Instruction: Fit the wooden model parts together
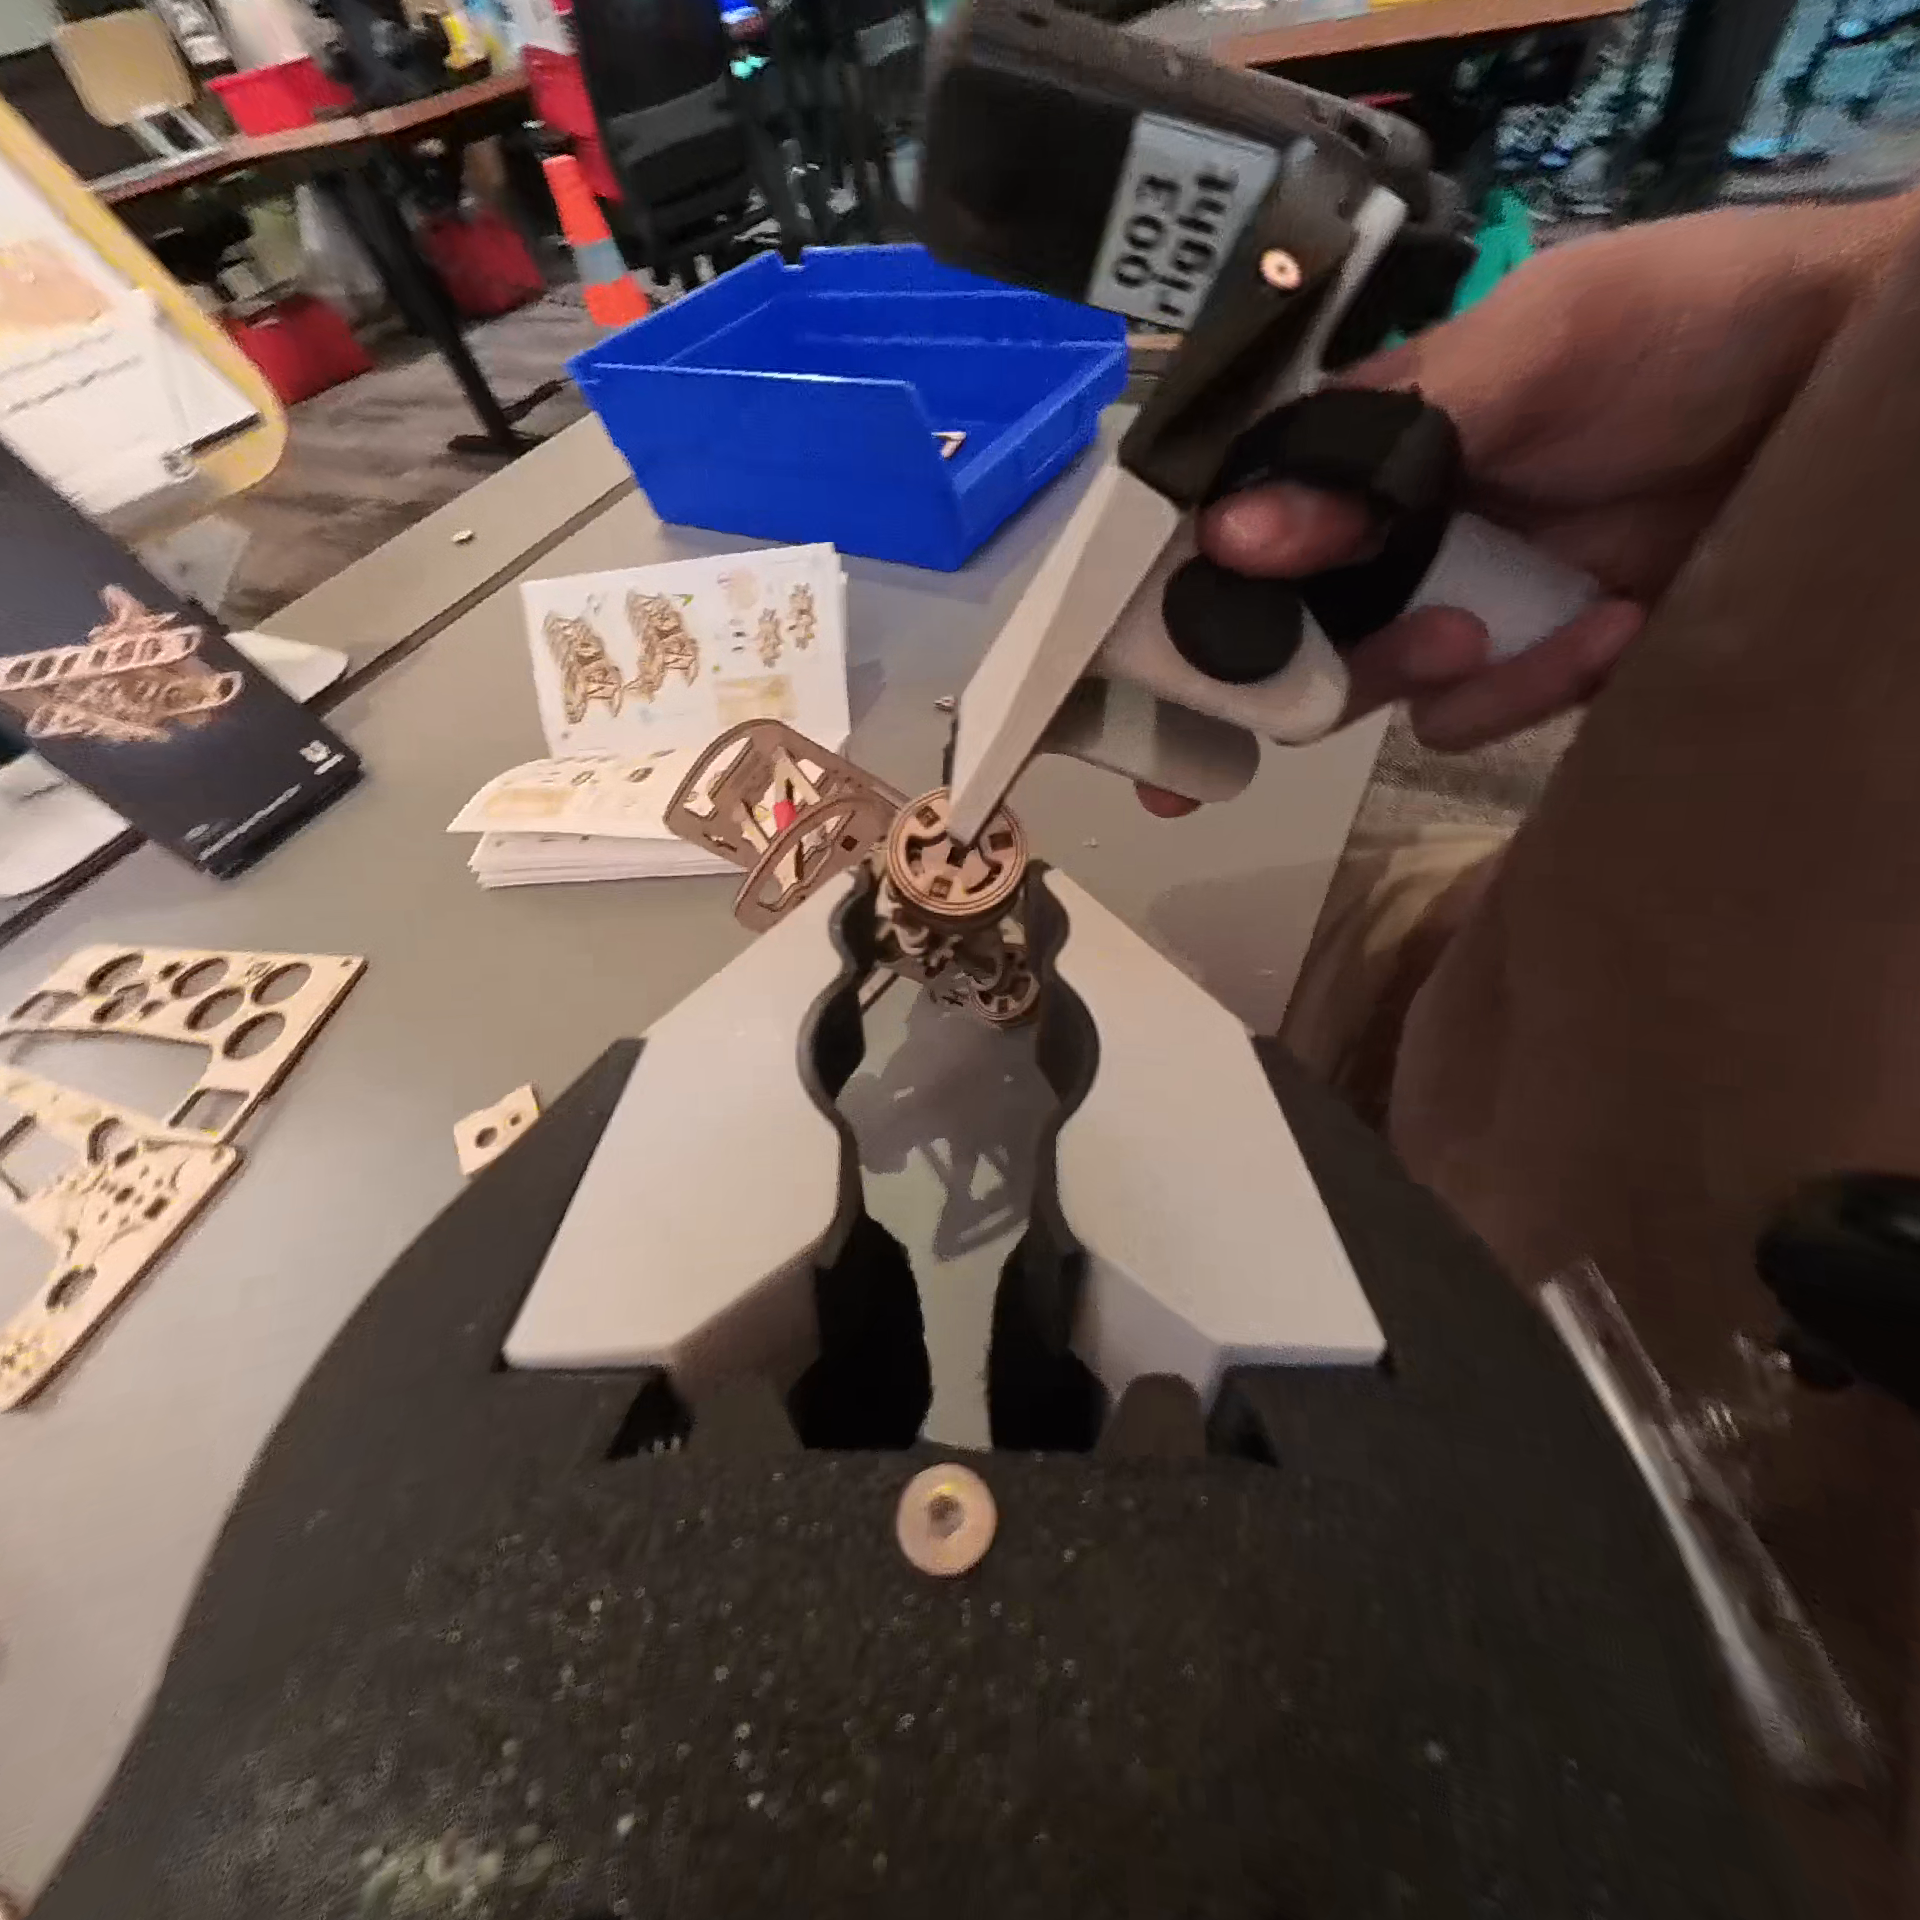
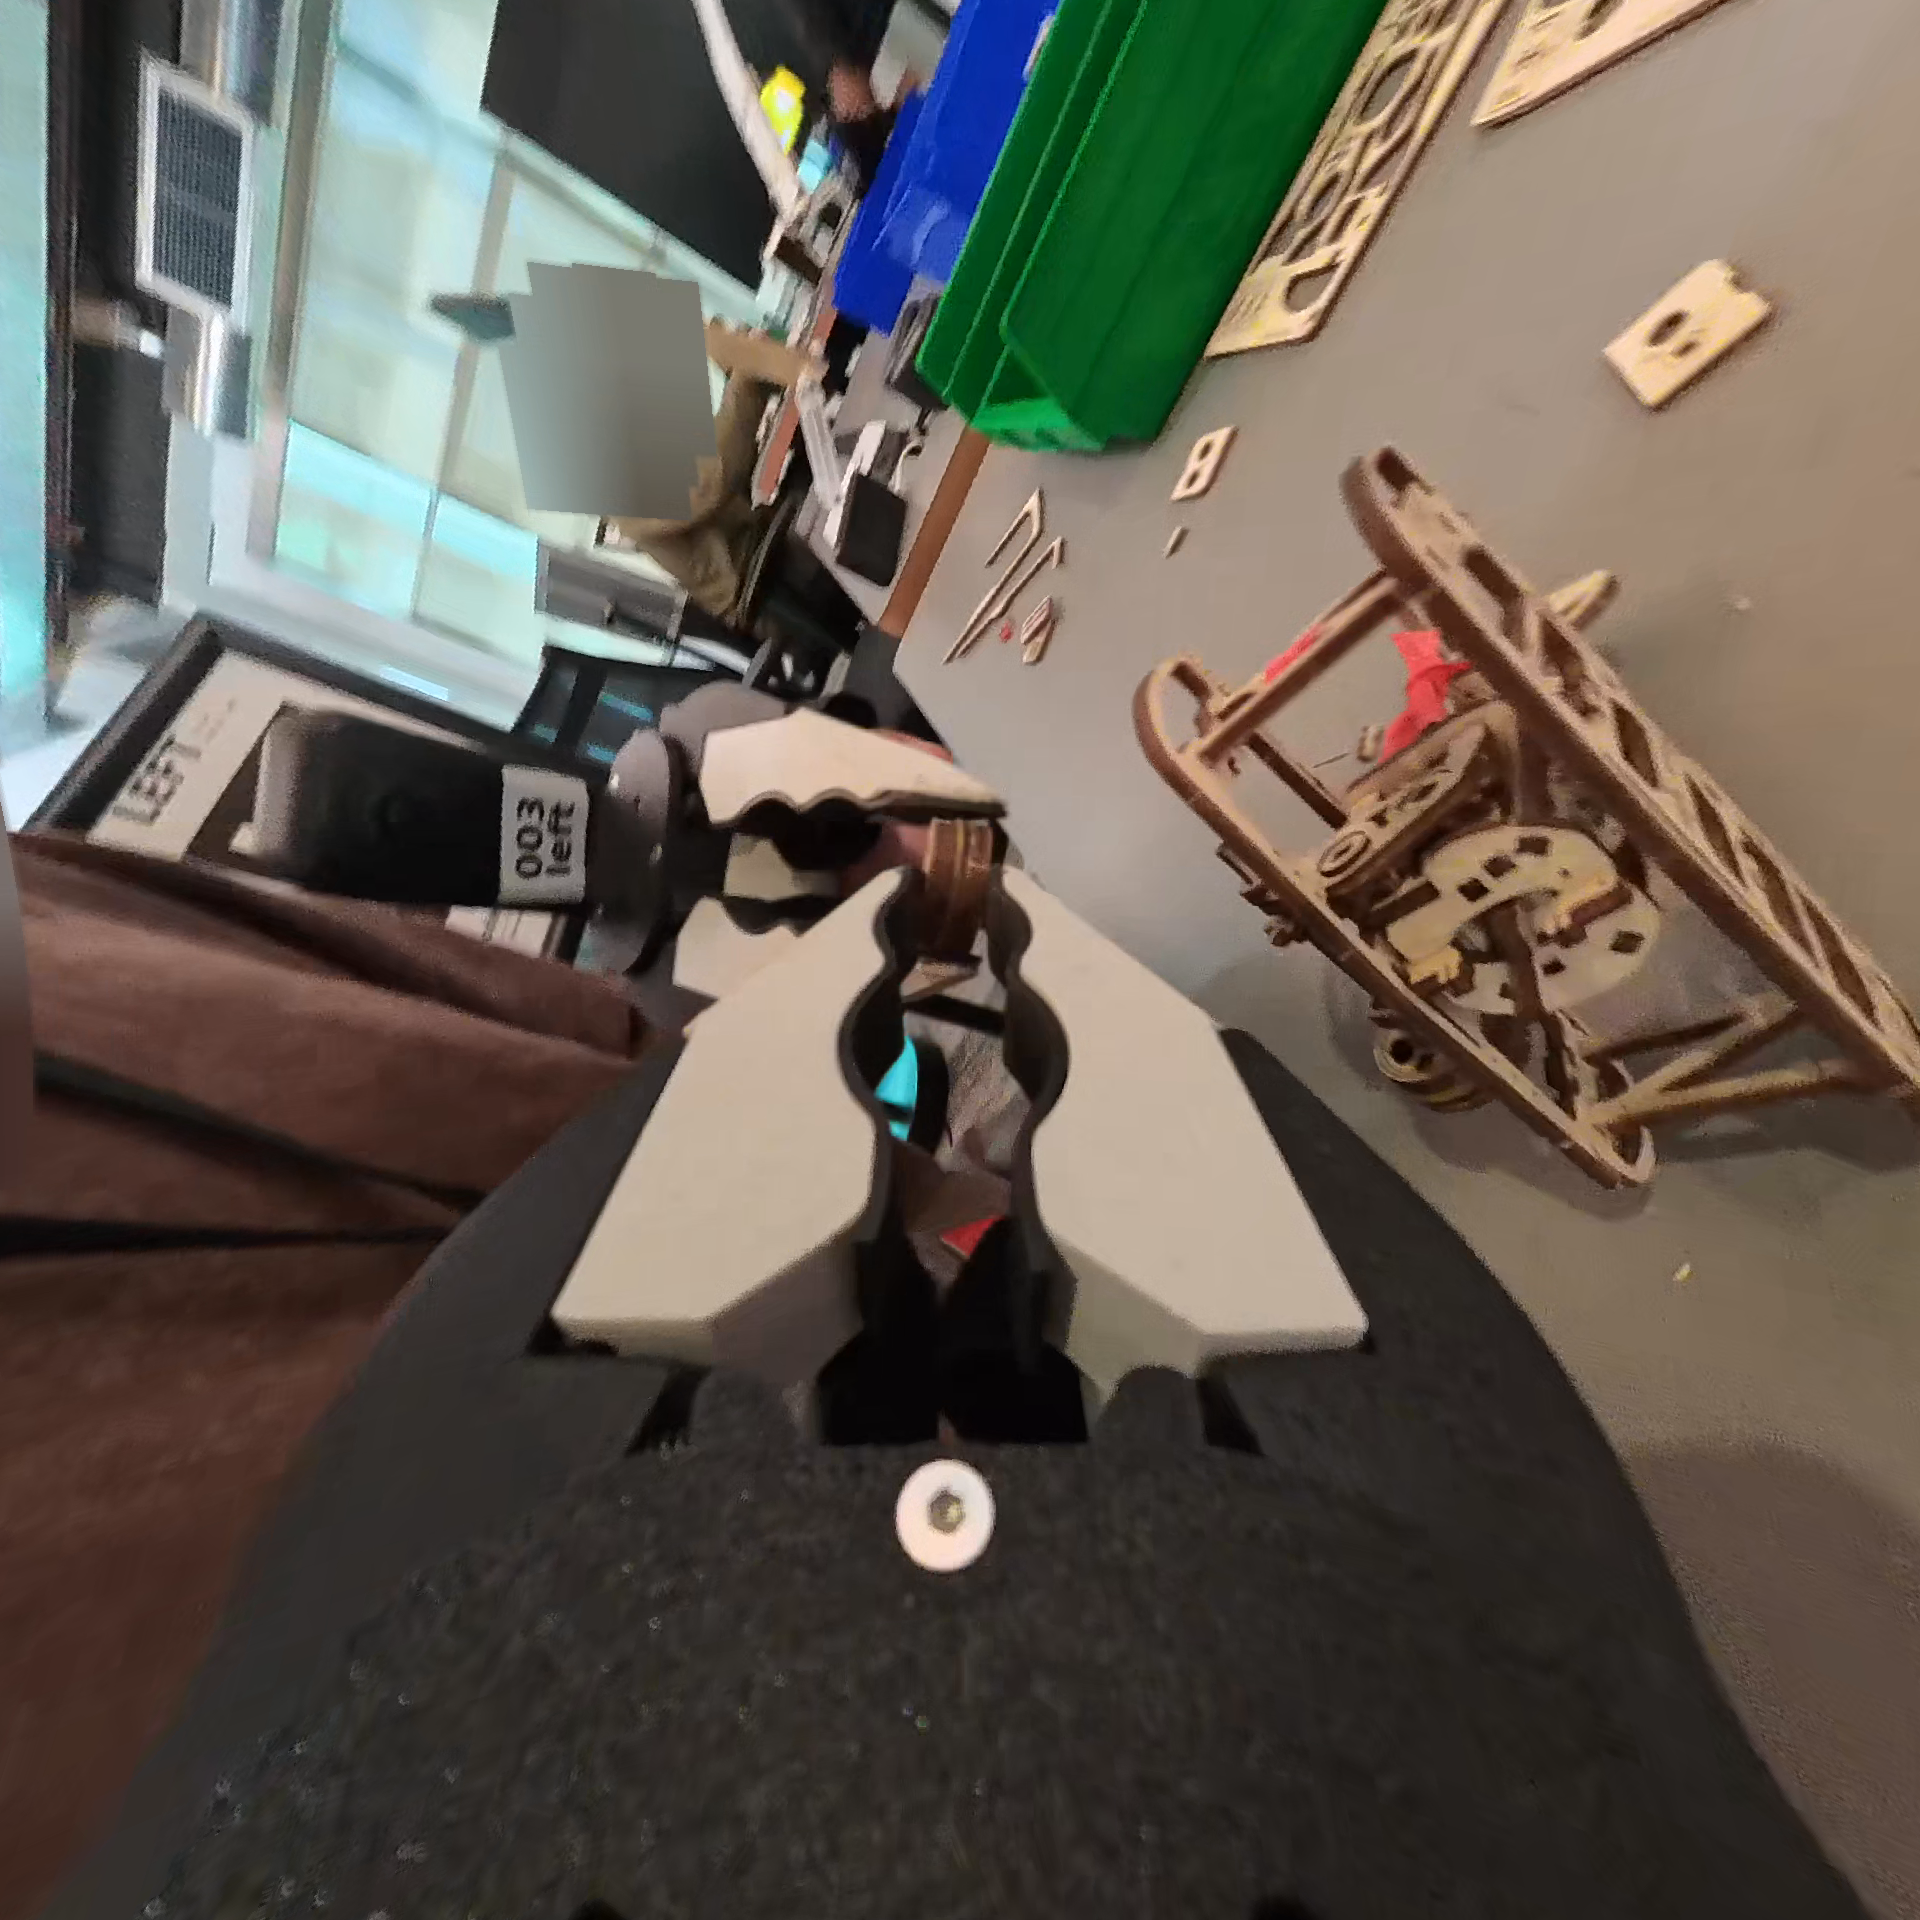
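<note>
Lab/workshop: parts bins (image 1: 852, 405), worktables (image 1: 312, 135), traffic cone (image 1: 597, 244).

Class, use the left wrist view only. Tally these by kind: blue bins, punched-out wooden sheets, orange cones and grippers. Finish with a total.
Blue bin: 1
Punched-out wooden sheets: 2
Orange cone: 1
Grippers: 2 (left gripper, right gripper, both gripping the small wooden part)
Total: 6

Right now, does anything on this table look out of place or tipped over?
Yes: the large wooden frame model lies tilted on its side on the grey table, red bits caught inside. Small loose wooden pieces lie scattered beside the green bin.
</note>
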Available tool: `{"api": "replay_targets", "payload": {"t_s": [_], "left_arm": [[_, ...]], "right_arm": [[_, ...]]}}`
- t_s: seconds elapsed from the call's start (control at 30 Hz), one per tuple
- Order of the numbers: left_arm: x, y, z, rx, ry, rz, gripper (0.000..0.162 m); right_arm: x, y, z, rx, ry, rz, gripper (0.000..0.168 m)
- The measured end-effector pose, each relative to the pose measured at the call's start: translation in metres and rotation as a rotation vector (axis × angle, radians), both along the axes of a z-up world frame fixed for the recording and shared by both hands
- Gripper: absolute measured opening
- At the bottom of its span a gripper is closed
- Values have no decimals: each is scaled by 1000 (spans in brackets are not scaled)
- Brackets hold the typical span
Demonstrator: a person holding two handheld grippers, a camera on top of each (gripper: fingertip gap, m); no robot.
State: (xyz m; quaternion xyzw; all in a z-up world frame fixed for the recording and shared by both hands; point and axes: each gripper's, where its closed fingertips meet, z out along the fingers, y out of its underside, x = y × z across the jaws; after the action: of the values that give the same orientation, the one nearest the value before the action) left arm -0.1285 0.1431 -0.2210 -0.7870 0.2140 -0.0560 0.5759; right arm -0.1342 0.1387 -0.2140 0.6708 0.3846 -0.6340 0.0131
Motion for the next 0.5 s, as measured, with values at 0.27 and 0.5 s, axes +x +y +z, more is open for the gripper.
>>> {"api": "replay_targets", "payload": {"t_s": [0.27,0.5], "left_arm": [[0,1,5,-9,-154,135,21],[-9,6,-11,-113,-287,182,21]], "right_arm": [[1,4,-3,-43,-25,-101,11],[1,21,2,68,20,-85,14]]}}
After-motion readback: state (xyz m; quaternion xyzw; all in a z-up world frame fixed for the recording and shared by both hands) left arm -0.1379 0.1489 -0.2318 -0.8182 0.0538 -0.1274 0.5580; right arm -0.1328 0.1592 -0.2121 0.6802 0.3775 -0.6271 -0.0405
